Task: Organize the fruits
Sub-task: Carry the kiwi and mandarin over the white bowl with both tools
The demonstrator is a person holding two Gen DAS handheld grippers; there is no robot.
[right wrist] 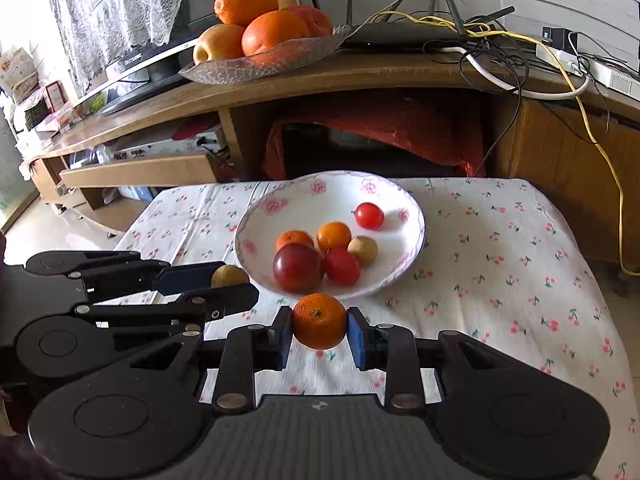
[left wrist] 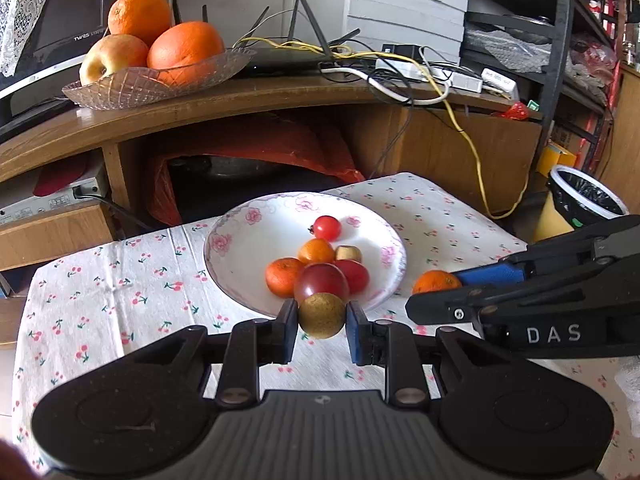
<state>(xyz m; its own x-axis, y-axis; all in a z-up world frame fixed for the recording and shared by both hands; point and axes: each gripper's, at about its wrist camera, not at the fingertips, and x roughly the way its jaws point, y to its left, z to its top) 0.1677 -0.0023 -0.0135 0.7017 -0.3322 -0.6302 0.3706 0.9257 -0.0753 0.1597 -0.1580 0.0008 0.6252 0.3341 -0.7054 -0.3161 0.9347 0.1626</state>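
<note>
While both fruits hang short of the bowl (left wrist: 224,236) | left wrist: left gripper (left wrist: 322,316) clamps brown round fruit (left wrist: 322,315) at near rim; carry over rim, release low beside plum (left wrist: 321,282) | right wrist: right gripper (right wrist: 319,322) pinches mandarin (right wrist: 319,321) just outside rim; await left's exit.

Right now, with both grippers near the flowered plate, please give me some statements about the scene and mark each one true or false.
1. The left gripper holds a brownish-green round fruit. True.
2. The right gripper is open and holds nothing. False: it is shut on a small orange.
3. The flowered plate holds six fruits. True.
4. The glass dish on the wooden shelf holds only bananas. False: it holds oranges and an apple.
</note>
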